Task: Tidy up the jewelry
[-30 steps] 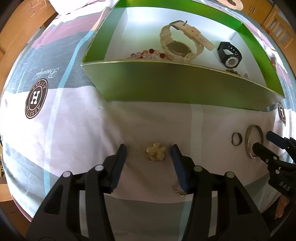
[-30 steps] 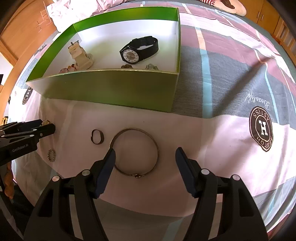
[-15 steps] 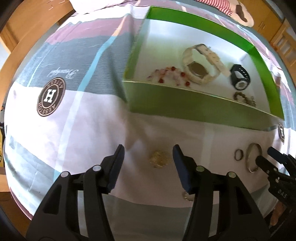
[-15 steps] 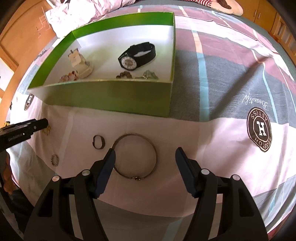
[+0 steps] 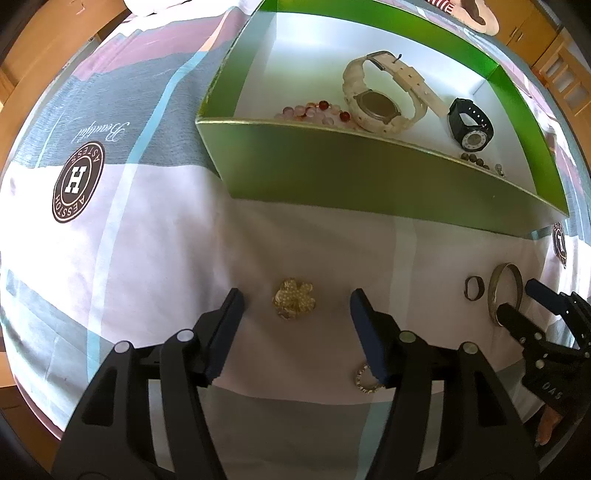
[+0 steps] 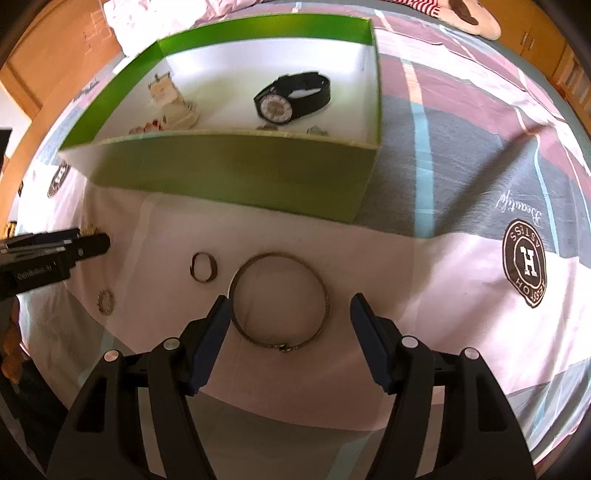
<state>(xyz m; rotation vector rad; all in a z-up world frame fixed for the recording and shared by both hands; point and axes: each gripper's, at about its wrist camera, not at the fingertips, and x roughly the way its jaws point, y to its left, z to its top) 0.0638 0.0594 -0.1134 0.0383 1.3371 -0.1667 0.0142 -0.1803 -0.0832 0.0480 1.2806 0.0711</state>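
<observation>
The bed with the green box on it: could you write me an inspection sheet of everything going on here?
Surface: patchwork bedspread, pink, grey and white, with round H logos.
Job's things: green box holds a cream watch, a black watch and beads. Outside it lie a gold brooch, a bangle, a ring and a small toothed ring.
Clutter: nothing seen.
Grippers: left gripper opening, jaws either side of the brooch, not touching it; right gripper opening around the bangle, no grip seen.
Cables: nothing seen.
Surroundings: wooden cupboards, white bedding, a plush toy.
</observation>
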